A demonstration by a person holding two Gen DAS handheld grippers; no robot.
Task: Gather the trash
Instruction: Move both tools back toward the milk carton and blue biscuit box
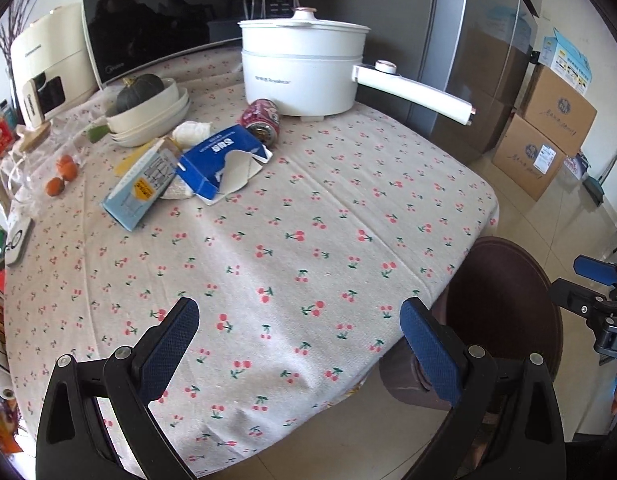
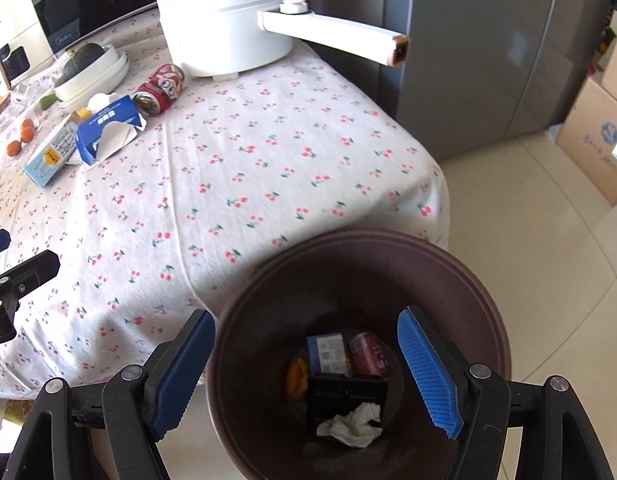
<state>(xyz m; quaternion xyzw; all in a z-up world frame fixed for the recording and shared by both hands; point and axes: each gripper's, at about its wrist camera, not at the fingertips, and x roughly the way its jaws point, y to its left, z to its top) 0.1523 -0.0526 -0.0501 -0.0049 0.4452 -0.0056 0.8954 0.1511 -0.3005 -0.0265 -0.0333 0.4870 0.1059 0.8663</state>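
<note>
Bin [image 2: 360, 360] sits right under the right gripper [image 2: 306, 374], whose fingers are spread wide with nothing between them. In the bin: crumpled tissue [image 2: 352, 424], a blue carton [image 2: 327, 354], a red carton [image 2: 370, 354], something orange I can't identify. The left gripper [image 1: 298, 354] hovers over the near table edge, also wide open and empty.

Remaining trash is clustered at the far side of the table [image 1: 308, 240], well apart from both grippers: light-blue carton [image 1: 142, 190], torn blue box [image 1: 224, 162], white wad [image 1: 190, 132], soda can [image 1: 262, 120] lying on its side.

Risks, my read:
- the can rolls away if a finger nudges it before the jaws close, being round and on its side;
- the torn box's flaps are loose, so a pinch may catch only a flap;
- the can lies just beside the white pot [image 1: 304, 76], so a wide approach could bump it;
- the bowls [image 1: 152, 114] and oranges [image 1: 62, 174] close by aren't trash.
</note>
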